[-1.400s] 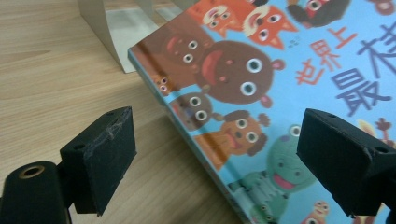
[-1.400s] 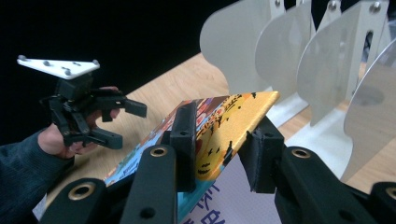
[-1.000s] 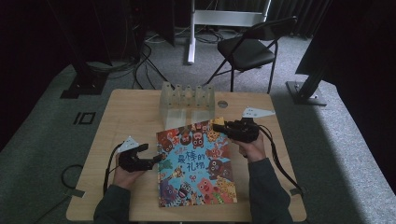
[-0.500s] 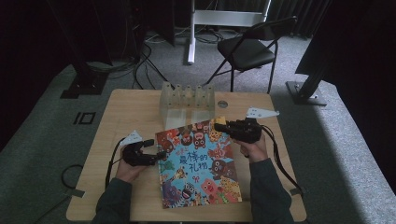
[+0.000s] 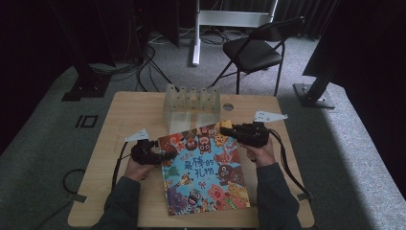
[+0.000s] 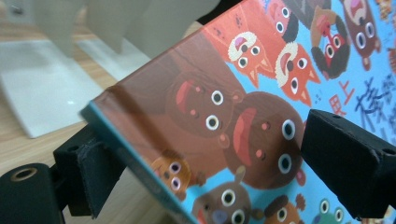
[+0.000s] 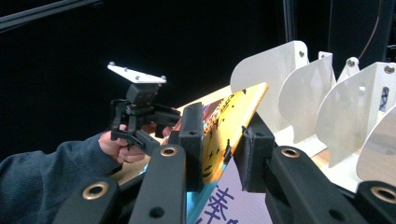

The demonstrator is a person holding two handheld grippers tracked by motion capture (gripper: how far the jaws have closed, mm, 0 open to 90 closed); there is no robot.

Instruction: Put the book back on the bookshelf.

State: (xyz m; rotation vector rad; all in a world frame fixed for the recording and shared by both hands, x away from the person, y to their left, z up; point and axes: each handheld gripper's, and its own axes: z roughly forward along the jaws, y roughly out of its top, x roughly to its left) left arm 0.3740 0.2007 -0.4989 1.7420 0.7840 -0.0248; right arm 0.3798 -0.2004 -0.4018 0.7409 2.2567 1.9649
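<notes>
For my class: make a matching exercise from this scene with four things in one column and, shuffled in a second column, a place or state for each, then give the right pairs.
Things
1. colourful picture book with cartoon animals on the cover
2. white slotted file rack
3. black folding chair
4. right gripper

Places or states
A. on the grey carpet beyond the table
B. clamped on the book's upper corner
C. at the far edge of the wooden table
D. gripped at two edges, near the table's middle

Pairs: 1-D, 2-C, 3-A, 4-B
</notes>
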